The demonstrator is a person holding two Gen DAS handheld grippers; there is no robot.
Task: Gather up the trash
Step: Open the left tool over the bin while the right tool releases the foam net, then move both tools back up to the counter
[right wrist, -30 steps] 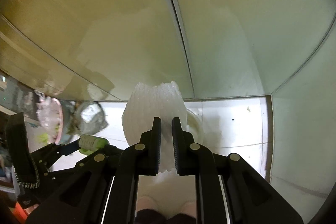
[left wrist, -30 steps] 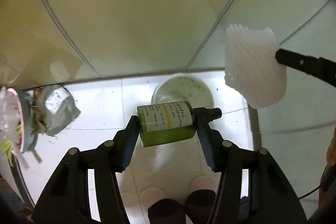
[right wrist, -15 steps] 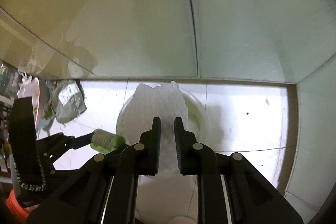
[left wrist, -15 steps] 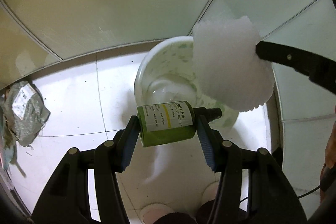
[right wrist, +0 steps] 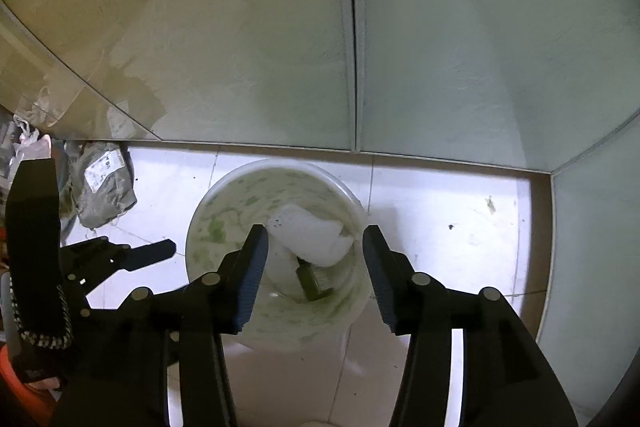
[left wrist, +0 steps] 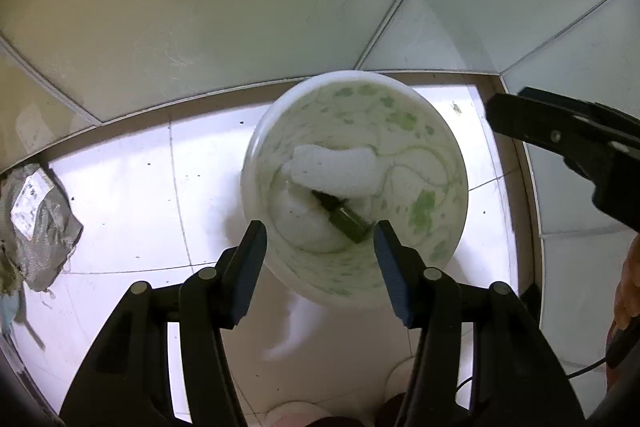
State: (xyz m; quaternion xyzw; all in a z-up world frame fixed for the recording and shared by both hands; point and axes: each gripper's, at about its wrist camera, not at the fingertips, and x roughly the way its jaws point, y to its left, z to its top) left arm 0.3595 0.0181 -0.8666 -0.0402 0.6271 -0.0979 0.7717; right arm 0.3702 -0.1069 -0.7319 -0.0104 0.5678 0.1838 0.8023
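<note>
A white bucket with green print stands on the white tiled floor by the glass wall. Inside it lie a white foam sheet and a green bottle, the bottle partly under the foam. My left gripper is open and empty just above the bucket's near rim. My right gripper is open and empty over the bucket. The right gripper also shows at the right edge of the left wrist view.
A crumpled grey bag with a white label lies on the floor to the left. Frosted glass panels stand close behind the bucket. More clutter sits at the far left.
Both grippers moved over the bucket and opened. The green bottle left the left gripper and the foam sheet left the right gripper; both now lie in the bucket.
</note>
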